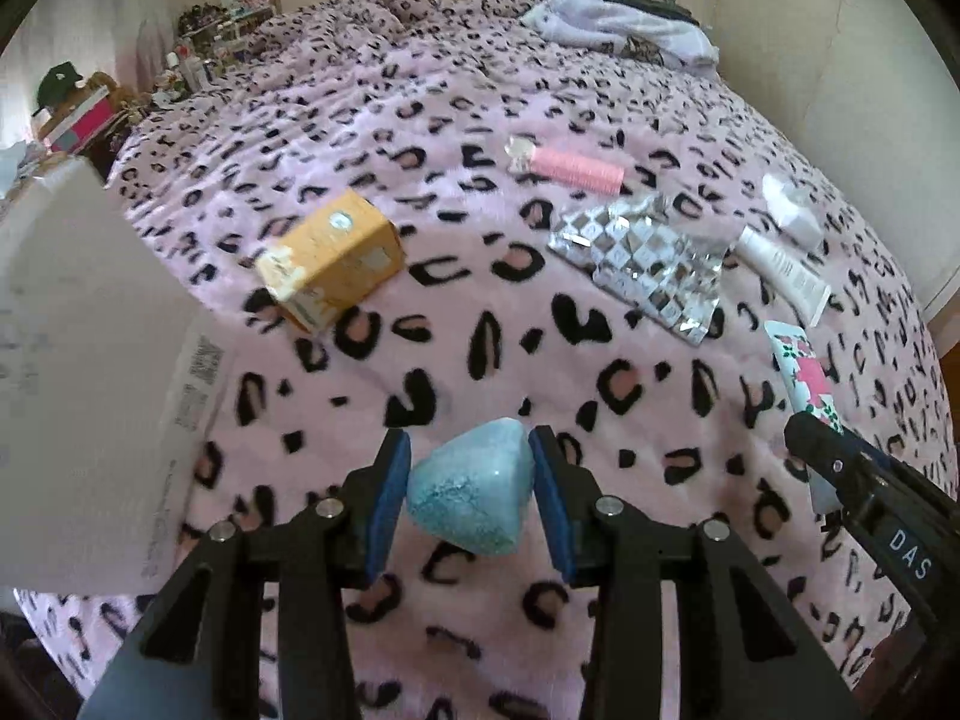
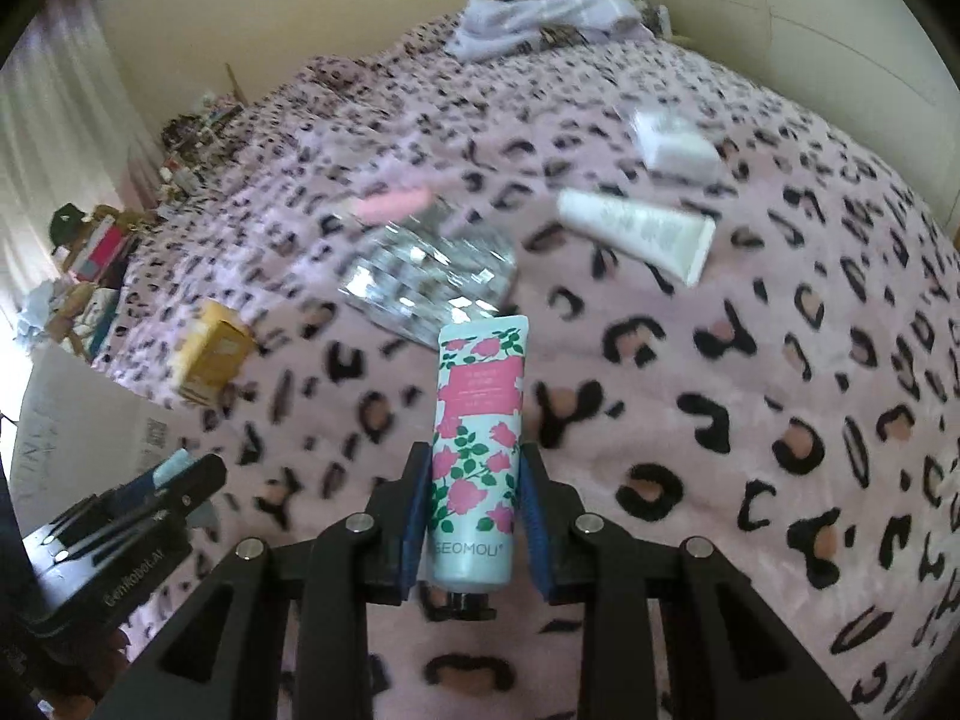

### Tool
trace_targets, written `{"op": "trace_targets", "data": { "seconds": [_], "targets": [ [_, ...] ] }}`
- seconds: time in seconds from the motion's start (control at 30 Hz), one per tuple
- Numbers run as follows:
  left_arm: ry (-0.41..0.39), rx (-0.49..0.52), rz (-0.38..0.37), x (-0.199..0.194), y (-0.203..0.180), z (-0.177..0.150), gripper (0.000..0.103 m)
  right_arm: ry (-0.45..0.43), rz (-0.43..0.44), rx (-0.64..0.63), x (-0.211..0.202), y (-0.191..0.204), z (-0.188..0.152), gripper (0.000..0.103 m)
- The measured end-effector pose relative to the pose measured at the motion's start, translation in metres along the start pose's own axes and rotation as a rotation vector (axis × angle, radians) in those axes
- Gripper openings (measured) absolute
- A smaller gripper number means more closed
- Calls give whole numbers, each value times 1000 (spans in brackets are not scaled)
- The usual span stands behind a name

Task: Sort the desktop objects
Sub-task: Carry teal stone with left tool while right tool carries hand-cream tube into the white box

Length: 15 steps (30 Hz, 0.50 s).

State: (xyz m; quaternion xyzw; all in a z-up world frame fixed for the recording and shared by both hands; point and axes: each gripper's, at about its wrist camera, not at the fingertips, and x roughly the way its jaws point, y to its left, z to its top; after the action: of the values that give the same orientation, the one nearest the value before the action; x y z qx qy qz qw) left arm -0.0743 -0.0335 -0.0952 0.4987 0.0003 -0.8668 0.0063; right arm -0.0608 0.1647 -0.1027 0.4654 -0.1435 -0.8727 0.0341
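Note:
My left gripper (image 1: 471,468) is shut on a light blue sponge-like lump (image 1: 471,495), held above the pink leopard-print bedspread (image 1: 456,138). My right gripper (image 2: 474,480) is shut on a rose-patterned tube (image 2: 477,450), cap toward the camera; the tube also shows in the left wrist view (image 1: 807,378). Lying on the bedspread are a yellow box (image 1: 333,261), a pink hair roller (image 1: 576,168), a silver checkered pouch (image 1: 642,258), a white tube (image 1: 780,273) and a white packet (image 1: 792,207).
A white cardboard box (image 1: 90,372) stands at the left edge of the bed. Folded pale clothes (image 1: 624,24) lie at the far end. Cluttered shelves (image 1: 198,42) line the far left wall. The left gripper's body shows in the right wrist view (image 2: 120,534).

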Motion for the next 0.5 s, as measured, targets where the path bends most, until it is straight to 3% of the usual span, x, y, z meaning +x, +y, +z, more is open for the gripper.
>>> {"op": "trace_targets", "data": {
  "seconds": [0.5],
  "targets": [
    [-34,-106,55,-83,46,-21,41,-21,80,-134,-64,77,-17,29]
  ]
}}
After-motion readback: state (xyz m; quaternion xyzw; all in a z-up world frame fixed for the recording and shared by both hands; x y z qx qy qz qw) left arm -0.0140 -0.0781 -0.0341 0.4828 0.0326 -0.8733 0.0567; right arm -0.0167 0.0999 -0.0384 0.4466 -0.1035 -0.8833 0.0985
